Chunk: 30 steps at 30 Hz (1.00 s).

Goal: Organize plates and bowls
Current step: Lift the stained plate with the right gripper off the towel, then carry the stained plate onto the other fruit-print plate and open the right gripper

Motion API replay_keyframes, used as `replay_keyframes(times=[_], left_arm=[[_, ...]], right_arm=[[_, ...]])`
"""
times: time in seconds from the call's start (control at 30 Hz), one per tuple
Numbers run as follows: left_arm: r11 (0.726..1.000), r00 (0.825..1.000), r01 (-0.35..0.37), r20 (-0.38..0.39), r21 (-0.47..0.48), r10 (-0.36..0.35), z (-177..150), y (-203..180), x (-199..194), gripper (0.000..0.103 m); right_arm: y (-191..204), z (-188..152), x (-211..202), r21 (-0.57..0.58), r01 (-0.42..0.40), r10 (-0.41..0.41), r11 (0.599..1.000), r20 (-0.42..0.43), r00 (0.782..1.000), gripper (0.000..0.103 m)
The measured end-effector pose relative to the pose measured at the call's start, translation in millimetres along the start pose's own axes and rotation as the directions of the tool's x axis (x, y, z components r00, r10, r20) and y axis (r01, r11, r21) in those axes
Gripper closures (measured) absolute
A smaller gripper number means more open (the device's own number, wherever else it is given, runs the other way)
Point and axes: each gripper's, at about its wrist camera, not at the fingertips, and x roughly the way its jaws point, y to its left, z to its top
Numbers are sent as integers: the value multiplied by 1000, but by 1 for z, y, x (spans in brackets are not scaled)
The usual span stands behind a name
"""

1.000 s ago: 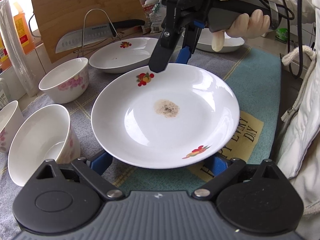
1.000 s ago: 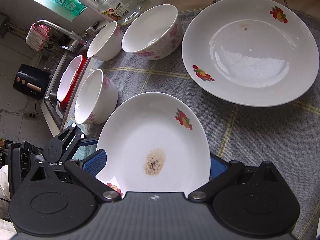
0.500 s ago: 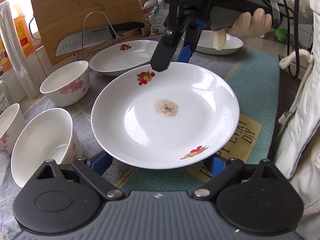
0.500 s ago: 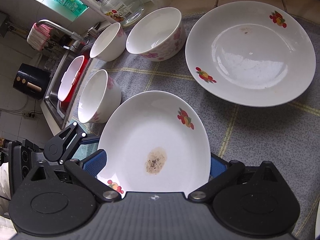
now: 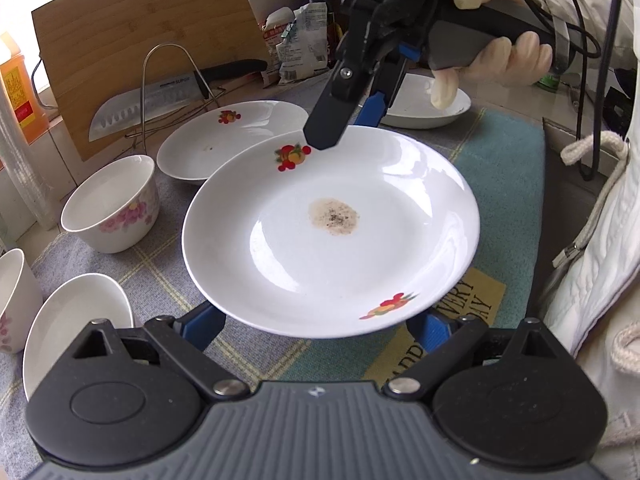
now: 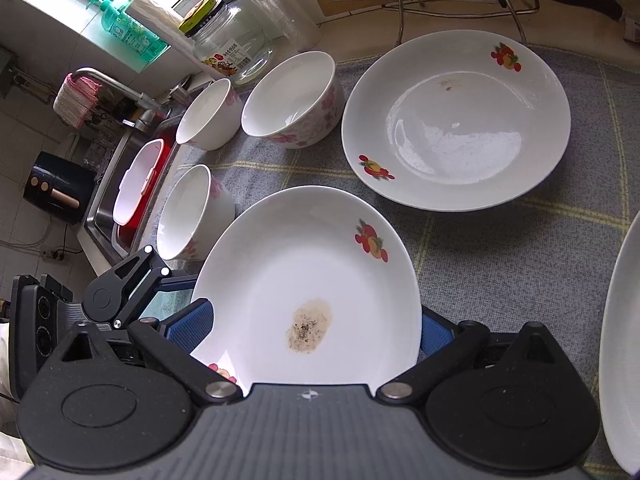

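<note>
A white plate with fruit prints and a brown stain (image 5: 332,240) (image 6: 312,280) hangs tilted just above the grey mat (image 6: 500,260), held at opposite rims. My left gripper (image 5: 318,326) is shut on its near rim, a blue pad on each side. My right gripper (image 5: 348,128) (image 6: 308,324) is shut on the far rim. A second fruit-print plate (image 5: 228,140) (image 6: 456,120) lies on the mat behind. A third plate (image 5: 420,104) sits behind the right gripper. Three floral bowls (image 5: 112,204) (image 5: 68,332) (image 5: 12,300) stand at the left.
A cutting board (image 5: 140,40), a large knife (image 5: 160,100) and a wire rack (image 5: 172,80) stand at the back. A sink (image 6: 132,184) with a red tub lies past the bowls. A glass jar (image 6: 232,48) and bottles line the counter. A person's white jacket (image 5: 592,240) is at the right.
The stained plate has risen a little off the mat with the right gripper. The bowls and the second plate sit lower in both views. Both grips on the plate stay the same.
</note>
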Motion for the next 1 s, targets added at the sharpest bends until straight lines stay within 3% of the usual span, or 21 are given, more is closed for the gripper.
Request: replay_keyframes(times=[1.0], left_arm=[[977,992,119,30,177,-126,112,-43,76,7]], right_arm=[[-101,-41,-118,154,50,-77,987,175,981,0]])
